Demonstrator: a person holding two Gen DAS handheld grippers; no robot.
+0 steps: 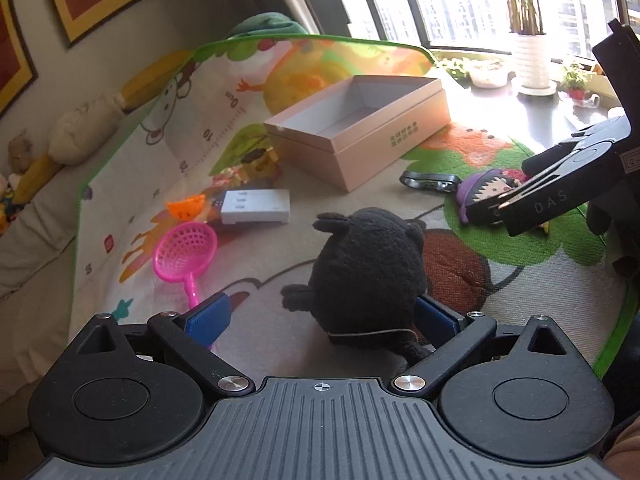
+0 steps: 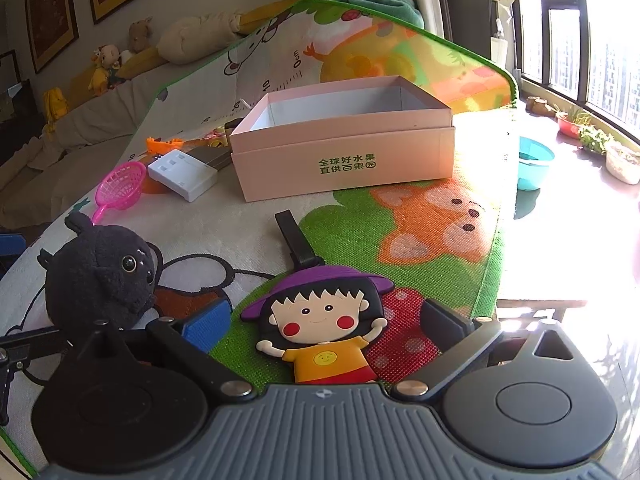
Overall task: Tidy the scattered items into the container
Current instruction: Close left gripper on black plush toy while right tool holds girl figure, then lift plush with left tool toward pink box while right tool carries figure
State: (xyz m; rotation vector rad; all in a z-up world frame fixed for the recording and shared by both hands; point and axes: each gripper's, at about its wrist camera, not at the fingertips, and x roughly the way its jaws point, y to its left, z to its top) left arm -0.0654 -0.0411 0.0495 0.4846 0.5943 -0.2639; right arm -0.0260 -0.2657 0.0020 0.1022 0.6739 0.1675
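Note:
A black plush toy (image 1: 368, 276) sits upright on the play mat between the blue pads of my left gripper (image 1: 322, 318), which is open, its left pad well clear of the toy. The same plush (image 2: 100, 276) shows at the left of the right wrist view. A flat cartoon-girl tag (image 2: 320, 332) with a purple hat and black strap (image 2: 294, 240) lies on the mat between the fingers of my open right gripper (image 2: 326, 328). From the left wrist view, the right gripper (image 1: 506, 210) hovers over that tag (image 1: 486, 194). The open pink box (image 1: 360, 152) (image 2: 340, 160) stands beyond, with nothing visible inside.
Left of the box lie a pink strainer scoop (image 1: 186, 252) (image 2: 120, 190), a white block (image 1: 256, 206) (image 2: 182, 174), an orange toy (image 1: 186, 208) and a small yellow toy (image 1: 260, 160). A sofa with cushions (image 2: 188, 36) borders the mat. A blue basin (image 2: 534, 160) and potted plants (image 1: 528, 40) stand by the window.

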